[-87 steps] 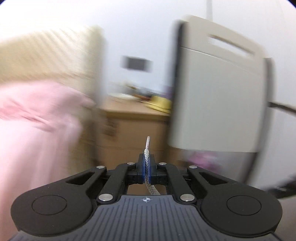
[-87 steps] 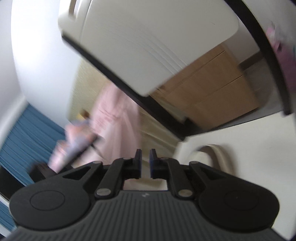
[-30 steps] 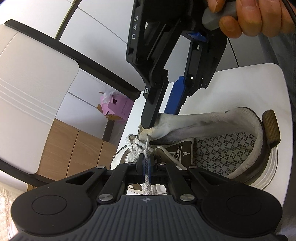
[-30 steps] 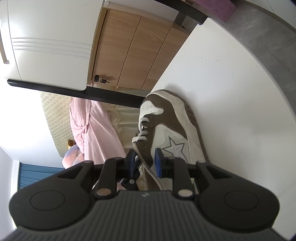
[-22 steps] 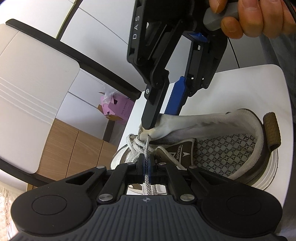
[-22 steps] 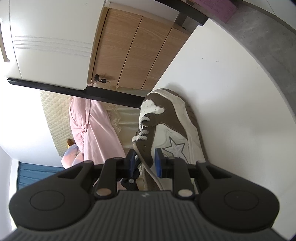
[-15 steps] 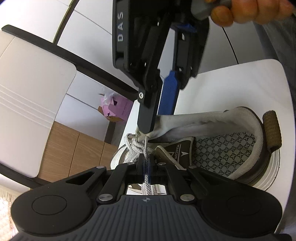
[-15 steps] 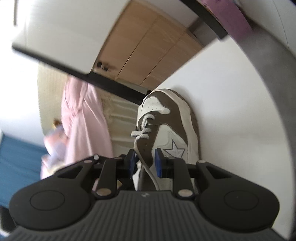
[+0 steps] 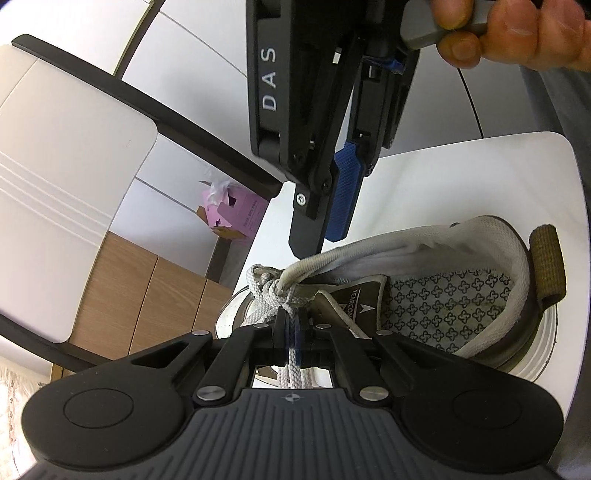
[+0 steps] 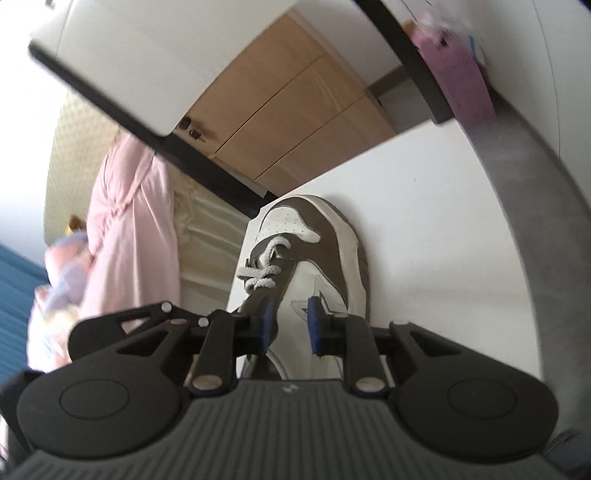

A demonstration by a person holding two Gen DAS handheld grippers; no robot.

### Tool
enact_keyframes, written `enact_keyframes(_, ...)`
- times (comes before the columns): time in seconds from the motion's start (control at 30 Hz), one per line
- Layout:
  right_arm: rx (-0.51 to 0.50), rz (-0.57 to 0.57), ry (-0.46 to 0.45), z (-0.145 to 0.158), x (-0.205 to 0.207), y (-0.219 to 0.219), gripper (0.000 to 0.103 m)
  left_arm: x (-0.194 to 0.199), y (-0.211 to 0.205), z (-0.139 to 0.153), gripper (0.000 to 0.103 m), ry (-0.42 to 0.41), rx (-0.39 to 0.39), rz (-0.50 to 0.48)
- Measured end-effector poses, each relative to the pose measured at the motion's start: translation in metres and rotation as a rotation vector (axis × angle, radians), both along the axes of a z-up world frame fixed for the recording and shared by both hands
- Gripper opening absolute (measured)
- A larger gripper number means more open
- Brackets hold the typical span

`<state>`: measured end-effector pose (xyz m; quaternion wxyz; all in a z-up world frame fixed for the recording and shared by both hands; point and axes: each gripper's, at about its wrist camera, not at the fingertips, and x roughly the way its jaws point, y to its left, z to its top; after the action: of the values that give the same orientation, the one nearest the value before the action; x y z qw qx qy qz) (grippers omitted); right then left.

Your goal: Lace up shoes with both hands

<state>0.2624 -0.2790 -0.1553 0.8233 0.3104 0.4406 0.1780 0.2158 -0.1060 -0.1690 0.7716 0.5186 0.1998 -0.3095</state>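
Black jaws of the left gripper [image 9: 291, 328] pinched a white shoelace [image 9: 291, 354] at lower centre of the left wrist view. Beyond, a brown-and-white shoe [image 9: 443, 291] lay on a white table [image 9: 480, 177]. Above, the right gripper [image 9: 325, 236], in a hand [image 9: 517, 33], hung over the collar, jaws closing, empty.

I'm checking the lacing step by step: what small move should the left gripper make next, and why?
Probably push the shoelace tip on through the eyelet: the left gripper is shut on it against the sneaker eyestay, and the right gripper has lifted clear.
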Motion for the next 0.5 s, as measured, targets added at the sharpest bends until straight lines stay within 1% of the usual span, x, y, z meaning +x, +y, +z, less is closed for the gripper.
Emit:
enact_keyframes(0.1, -0.036, 0.025, -0.016, 0.001, 0.0009, 0.0057, 0.022, -0.0049, -0.0007, -0.0026, 0.002, -0.019, 0.022, -0.014)
enact_keyframes(0.33, -0.059, 0.023, -0.011, 0.0022, 0.0018, 0.0017, 0.022, -0.0083, 0.0003, -0.0071, 0.0, -0.046, 0.063, -0.058)
enact_keyframes(0.5, -0.072, 0.019, 0.002, 0.0018, 0.0026, -0.0011, 0.022, -0.0083, 0.0003, -0.008, 0.0, -0.054, 0.077, -0.071)
